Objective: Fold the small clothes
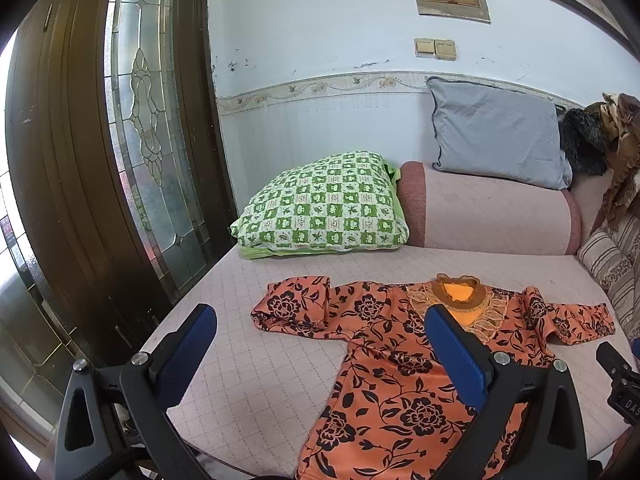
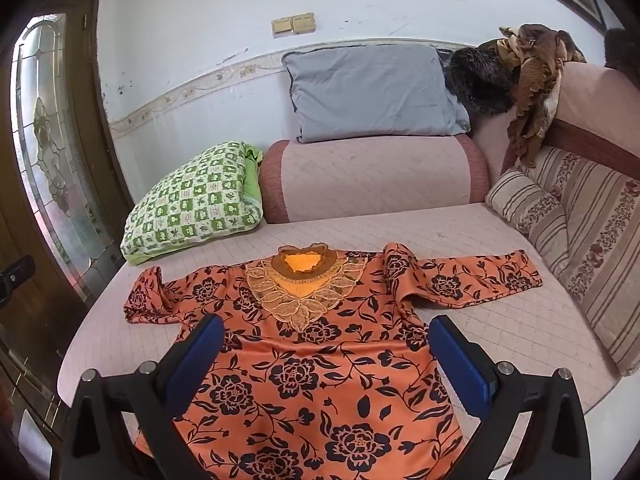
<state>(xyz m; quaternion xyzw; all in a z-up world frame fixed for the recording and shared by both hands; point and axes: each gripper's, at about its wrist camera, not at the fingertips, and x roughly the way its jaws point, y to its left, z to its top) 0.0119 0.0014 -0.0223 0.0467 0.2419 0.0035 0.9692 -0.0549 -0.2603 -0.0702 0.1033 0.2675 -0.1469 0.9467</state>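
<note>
An orange shirt with black flowers (image 1: 384, 344) lies flat, front up, on the pink quilted sofa seat (image 1: 248, 360), neck with lace collar (image 1: 460, 300) at the far side. Its left sleeve (image 1: 292, 308) is doubled back on itself; its right sleeve (image 2: 472, 276) lies stretched out. The shirt also shows in the right wrist view (image 2: 312, 368). My left gripper (image 1: 320, 324) is open and empty, above the shirt's left side. My right gripper (image 2: 326, 334) is open and empty, above the shirt's chest. The right gripper's body shows at the left view's right edge (image 1: 618, 376).
A green checked pillow (image 1: 324, 204) and a pink bolster (image 1: 488, 212) lie at the back of the seat, with a grey pillow (image 1: 500, 132) on the bolster. A striped cushion (image 2: 580, 248) stands at the right. A wooden door with glass (image 1: 80, 160) is at the left.
</note>
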